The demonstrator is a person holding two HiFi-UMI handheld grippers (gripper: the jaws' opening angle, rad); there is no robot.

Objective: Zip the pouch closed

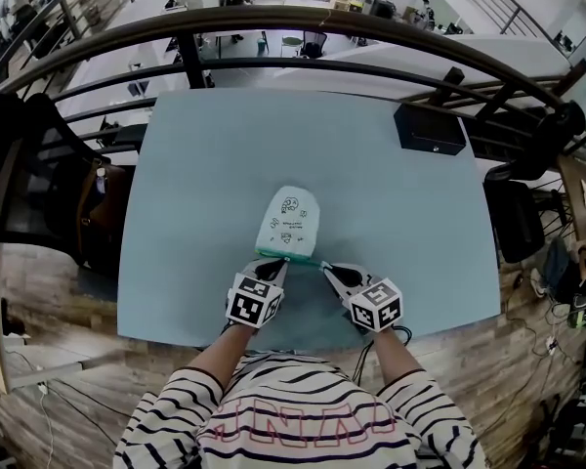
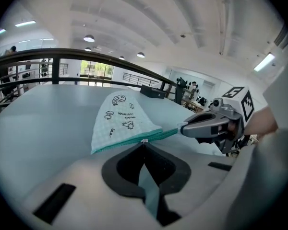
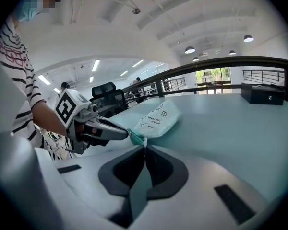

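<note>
A white pouch (image 1: 290,218) with small drawings lies on the pale blue table (image 1: 205,164), its green zip edge (image 1: 288,255) turned toward me. My left gripper (image 1: 276,262) is shut at the middle of that edge. In the left gripper view its tips (image 2: 144,143) pinch a small pale zip pull (image 2: 144,141). My right gripper (image 1: 324,268) is shut on the right end of the green edge. The left gripper view shows its tips (image 2: 182,128) on the green strip (image 2: 163,133). In the right gripper view, a short green stretch (image 3: 135,138) runs between the left gripper (image 3: 127,134) and the right gripper's own jaws (image 3: 145,142).
A black box (image 1: 429,129) sits at the table's far right corner. A dark railing (image 1: 322,22) curves behind the table. A black chair (image 1: 29,174) stands at the left and another (image 1: 518,218) at the right. The table's near edge is just below my grippers.
</note>
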